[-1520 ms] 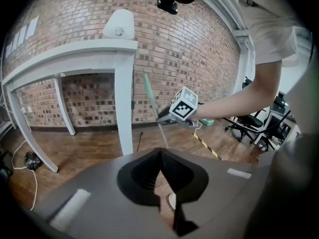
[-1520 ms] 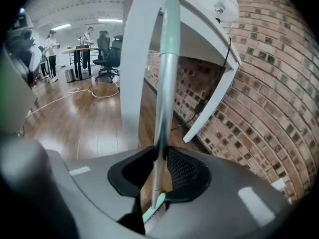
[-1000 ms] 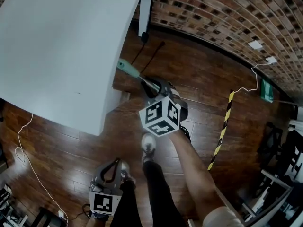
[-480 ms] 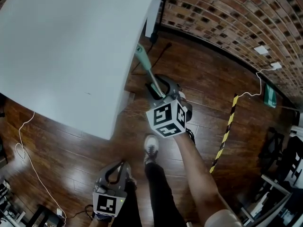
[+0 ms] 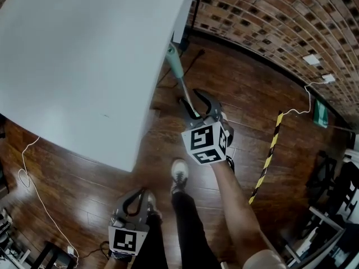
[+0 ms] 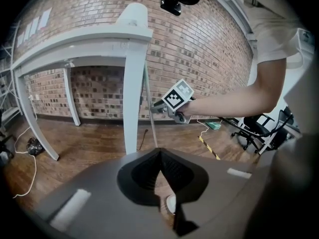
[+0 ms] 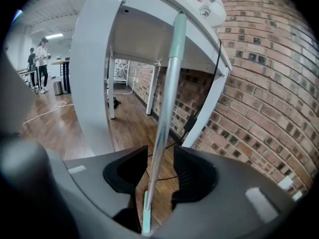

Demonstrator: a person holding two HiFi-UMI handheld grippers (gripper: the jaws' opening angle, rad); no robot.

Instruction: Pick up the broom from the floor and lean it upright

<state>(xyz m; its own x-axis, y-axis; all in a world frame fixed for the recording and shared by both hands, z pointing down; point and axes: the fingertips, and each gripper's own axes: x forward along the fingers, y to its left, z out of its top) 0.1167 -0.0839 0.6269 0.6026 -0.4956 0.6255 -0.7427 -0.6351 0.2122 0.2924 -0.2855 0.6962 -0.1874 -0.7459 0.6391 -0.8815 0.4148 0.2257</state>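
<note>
No words, numbers or brand names can be read anywhere. The cube (image 5: 205, 144) on the right gripper (image 5: 189, 97) and the one (image 5: 125, 241) on the left gripper (image 5: 138, 194) bear only black-and-white square marker patterns. A green sign (image 5: 317, 113) low by the brick wall (image 5: 269, 21) is too small to read. Yellow-and-black striped tape (image 5: 265, 160) marks the floor (image 5: 235, 88).
</note>
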